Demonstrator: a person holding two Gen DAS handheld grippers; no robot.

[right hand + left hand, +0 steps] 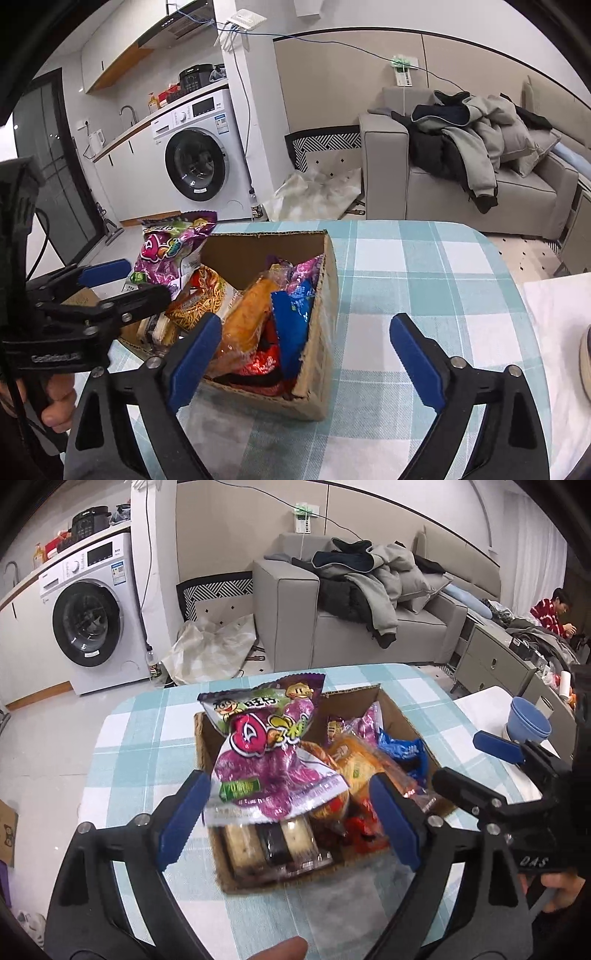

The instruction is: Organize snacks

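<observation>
A cardboard box [410, 716] [325, 332] full of snacks stands on the checked table. A purple candy bag [266, 760] [166, 254] lies tilted on top of the snacks at the box's left side. My left gripper [288, 816] [122, 280] is open above the box; the bag lies between its fingers, free of the pads. Under the bag is a clear pack of cakes [269, 842]. An orange pack [247, 321] and a blue pack [291, 321] stand in the box. My right gripper [306, 358] [476, 760] is open and empty, at the box's near right corner.
The table has a blue-white checked cloth [424, 266]. A blue bowl [528, 720] stands on a white surface to the right. A sofa [480, 192] with clothes and a washing machine [199, 155] stand beyond the table.
</observation>
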